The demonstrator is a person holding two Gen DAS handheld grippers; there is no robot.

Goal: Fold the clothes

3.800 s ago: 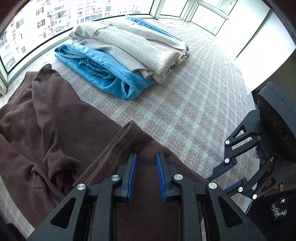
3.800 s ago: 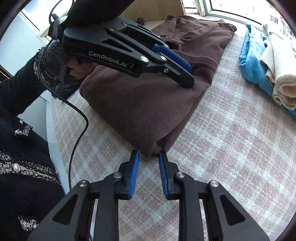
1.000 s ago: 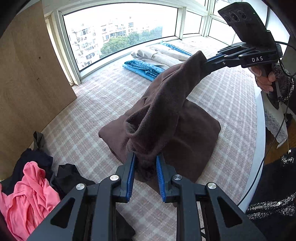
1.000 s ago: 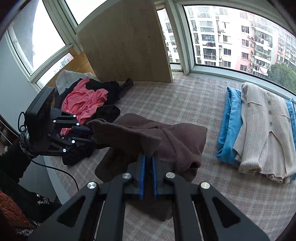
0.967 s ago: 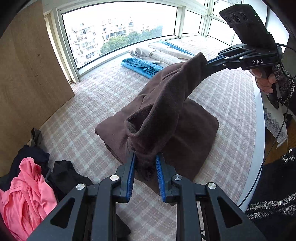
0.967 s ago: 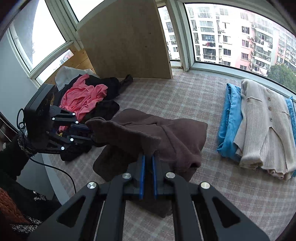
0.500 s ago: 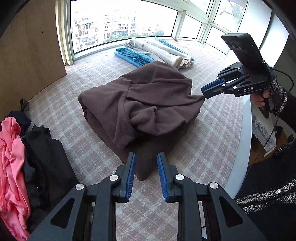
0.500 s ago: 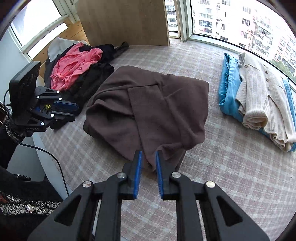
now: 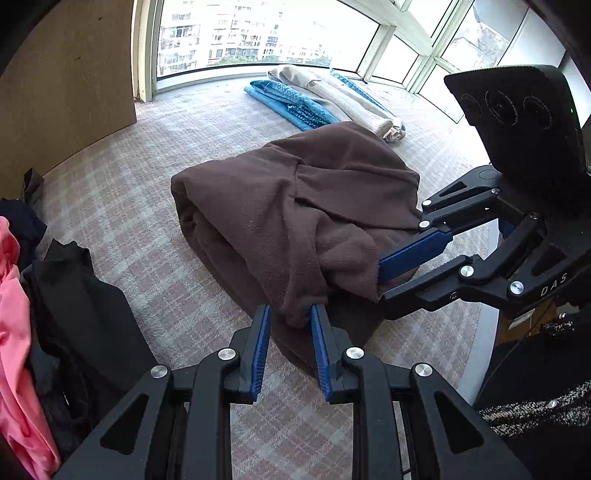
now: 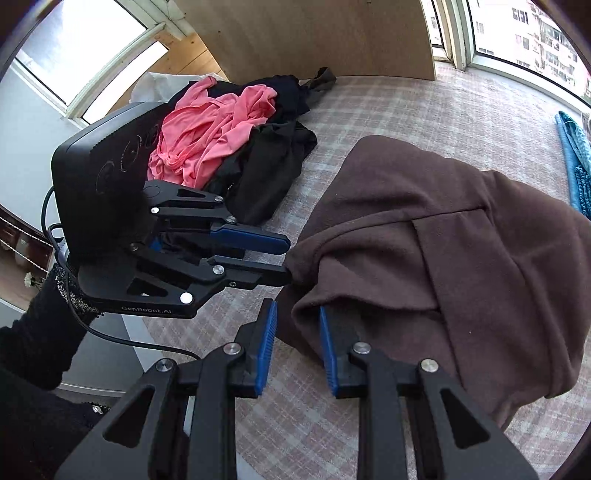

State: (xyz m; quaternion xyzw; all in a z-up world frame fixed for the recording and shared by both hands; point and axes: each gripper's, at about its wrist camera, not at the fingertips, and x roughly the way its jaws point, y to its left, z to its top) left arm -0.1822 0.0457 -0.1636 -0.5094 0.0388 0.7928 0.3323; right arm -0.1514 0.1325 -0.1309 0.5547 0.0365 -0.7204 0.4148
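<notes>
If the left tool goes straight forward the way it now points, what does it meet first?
Probably the brown garment: a fold of it already sits between the left tool fingers, with the bulk of the cloth just beyond.

Folded garment (image 9: 295, 206) at centre of mat (image 9: 147, 206); two-item folded stack (image 9: 321, 99) behind it, near window (image 9: 258, 33), close to garment's far edge, contact not discernible; loose clothes heap (image 9: 48, 295) left of garment, apart from it, along mat's left edge; board (image 9: 66, 81) upright behind heap, left of window. Left gripper (image 9: 290, 321) at garment's near edge, fabric fold between its fingers; right gripper (image 9: 380, 273) just right of it, at garment's near right corner, jaws opening, fabric edge between them. From right wrist: left gripper (image 10: 286, 258) left of garment (image 10: 461, 258), heap (image 10: 236, 147) behind it.
</notes>
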